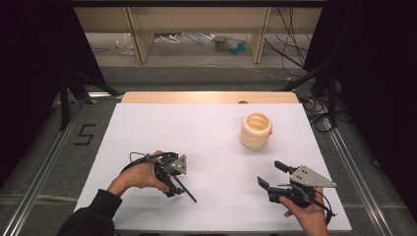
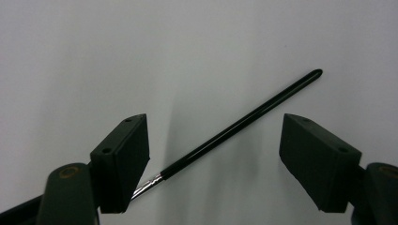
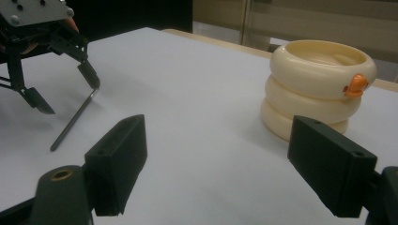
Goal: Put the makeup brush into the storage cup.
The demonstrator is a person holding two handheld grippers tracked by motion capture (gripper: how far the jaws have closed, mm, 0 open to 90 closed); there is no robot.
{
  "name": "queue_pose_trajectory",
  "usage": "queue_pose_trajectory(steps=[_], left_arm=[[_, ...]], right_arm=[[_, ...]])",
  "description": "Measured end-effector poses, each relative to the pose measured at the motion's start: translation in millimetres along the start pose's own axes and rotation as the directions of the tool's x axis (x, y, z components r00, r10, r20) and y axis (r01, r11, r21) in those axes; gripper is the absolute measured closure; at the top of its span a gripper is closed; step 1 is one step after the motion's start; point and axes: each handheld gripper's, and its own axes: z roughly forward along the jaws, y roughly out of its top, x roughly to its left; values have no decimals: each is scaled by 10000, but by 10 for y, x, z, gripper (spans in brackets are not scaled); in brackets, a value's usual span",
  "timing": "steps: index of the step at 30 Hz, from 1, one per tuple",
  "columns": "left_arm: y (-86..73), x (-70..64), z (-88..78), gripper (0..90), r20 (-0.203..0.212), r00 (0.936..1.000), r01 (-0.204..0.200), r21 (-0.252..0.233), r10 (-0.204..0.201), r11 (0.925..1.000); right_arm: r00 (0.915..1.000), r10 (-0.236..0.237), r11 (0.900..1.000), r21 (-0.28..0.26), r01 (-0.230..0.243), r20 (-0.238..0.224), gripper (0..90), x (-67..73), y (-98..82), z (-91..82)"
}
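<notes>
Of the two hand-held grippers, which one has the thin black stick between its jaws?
The left gripper: the thin black stick lies on the white table between its open jaws. The right gripper is open over bare table.

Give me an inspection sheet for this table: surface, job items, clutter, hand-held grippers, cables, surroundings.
Surface: white table top, flat, bare in the middle.
Job's things: thin black stick lying between the open jaws of the left hand-held gripper, one end by a jaw; cream ringed cup upright, apart.
Clutter: nothing seen on the table.
Grippers: left open over the stick; right hand-held gripper open, holding nothing.
Cables: one trails from each gripper.
Surroundings: wooden frame, loose wires and oddments on the floor beyond.
</notes>
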Motion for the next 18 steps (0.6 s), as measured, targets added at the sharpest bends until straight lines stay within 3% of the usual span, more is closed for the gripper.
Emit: queue_pose_trajectory(steps=[8,10,11,13,14,17,18], left_arm=[[4,36,41,261,18,10000,-31,283,30,9996],[9,66,37,271,41,9998,-207,454,205,9988],[4,53,55,271,103,9999,59,271,-62,9996],[5,57,66,284,192,9998,-118,509,108,9986],[3,46,82,283,145,9999,7,430,-14,9991],[13,80,77,289,179,9990,-423,795,410,9959],[8,50,96,295,158,9999,3,495,-11,9988]], right_arm=[[9999,109,9999,121,-108,-70,212,-1,2,-5],[10000,24,10000,7,-24,-37,214,2,-3,5],[10000,24,10000,7,-24,-37,214,2,-3,5],[10000,4,10000,-9,-4,-43,215,4,-3,9],[10000,2,10000,-4,-2,-24,215,4,-4,11],[9998,71,9999,-97,-73,-197,215,4,-12,25],[10000,-34,9995,302,35,-57,215,-3,1,-10]])
